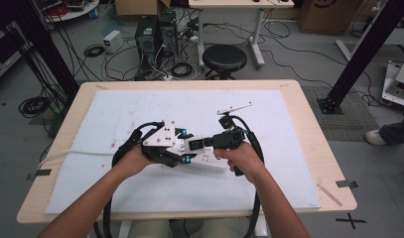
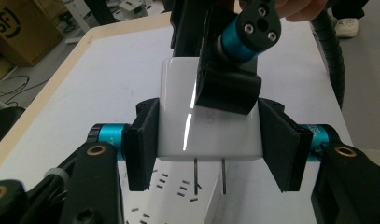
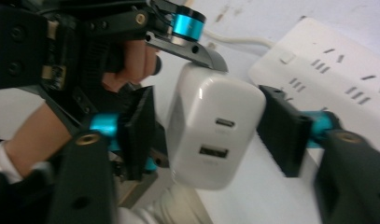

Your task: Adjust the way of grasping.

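A wooden table (image 1: 308,134) stands in the middle of the room, most of its top covered by a white sheet (image 1: 140,111). Near the sheet's centre lies a white power strip (image 3: 327,70), its cord (image 1: 80,152) running off toward the table's left edge. A person leans in from the near side with a claw in each hand, the two meeting over the strip.

The left gripper (image 2: 208,144) is clamped on a white charger (image 2: 208,121), one jaw pressed to each side; the charger hangs just above the strip with its two metal prongs (image 2: 210,176) pointing down at the slots, not yet in them. The right gripper (image 3: 211,130) brackets the same charger from the port end, where two sockets face the camera. Its jaws stand a little off the charger's sides, so it is open rather than gripping.
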Action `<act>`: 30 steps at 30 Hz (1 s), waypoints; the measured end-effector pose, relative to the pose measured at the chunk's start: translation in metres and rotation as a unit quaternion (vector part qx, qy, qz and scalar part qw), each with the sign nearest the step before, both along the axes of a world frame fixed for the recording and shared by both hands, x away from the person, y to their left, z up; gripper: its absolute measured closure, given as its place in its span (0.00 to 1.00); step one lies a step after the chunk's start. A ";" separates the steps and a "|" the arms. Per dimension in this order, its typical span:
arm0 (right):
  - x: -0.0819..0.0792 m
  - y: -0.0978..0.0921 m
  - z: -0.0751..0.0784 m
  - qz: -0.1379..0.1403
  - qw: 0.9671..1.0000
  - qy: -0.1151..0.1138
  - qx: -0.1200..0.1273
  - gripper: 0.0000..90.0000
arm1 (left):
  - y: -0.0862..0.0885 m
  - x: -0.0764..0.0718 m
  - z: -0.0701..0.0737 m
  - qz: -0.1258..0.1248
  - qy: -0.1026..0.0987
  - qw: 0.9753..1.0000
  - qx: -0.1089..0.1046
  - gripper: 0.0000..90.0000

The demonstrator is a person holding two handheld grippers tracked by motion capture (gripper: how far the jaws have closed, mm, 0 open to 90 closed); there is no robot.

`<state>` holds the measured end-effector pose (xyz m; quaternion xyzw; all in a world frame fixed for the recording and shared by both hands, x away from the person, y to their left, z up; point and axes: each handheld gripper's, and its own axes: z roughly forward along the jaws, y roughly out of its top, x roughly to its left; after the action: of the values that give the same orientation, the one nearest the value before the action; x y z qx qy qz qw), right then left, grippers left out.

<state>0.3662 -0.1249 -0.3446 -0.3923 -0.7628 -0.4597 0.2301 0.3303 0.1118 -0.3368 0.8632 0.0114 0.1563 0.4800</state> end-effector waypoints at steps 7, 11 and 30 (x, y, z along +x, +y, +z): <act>-0.001 -0.005 -0.002 -0.010 1.000 -0.025 -0.004 0.68 | 0.001 0.001 -0.003 0.028 0.029 0.999 -0.016 0.35; -0.005 -0.013 0.001 -0.028 0.998 -0.062 -0.017 0.70 | 0.015 0.005 -0.010 0.049 0.052 0.997 -0.025 0.30; -0.011 -0.061 0.009 -0.079 0.963 -0.183 -0.181 0.70 | 0.092 0.017 -0.026 0.186 0.105 0.973 -0.088 0.23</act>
<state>0.3550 -0.1857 -0.3352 -0.3954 -0.8291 -0.3945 -0.0249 0.3472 0.2042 -0.3630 0.8121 0.2351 0.1500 0.5125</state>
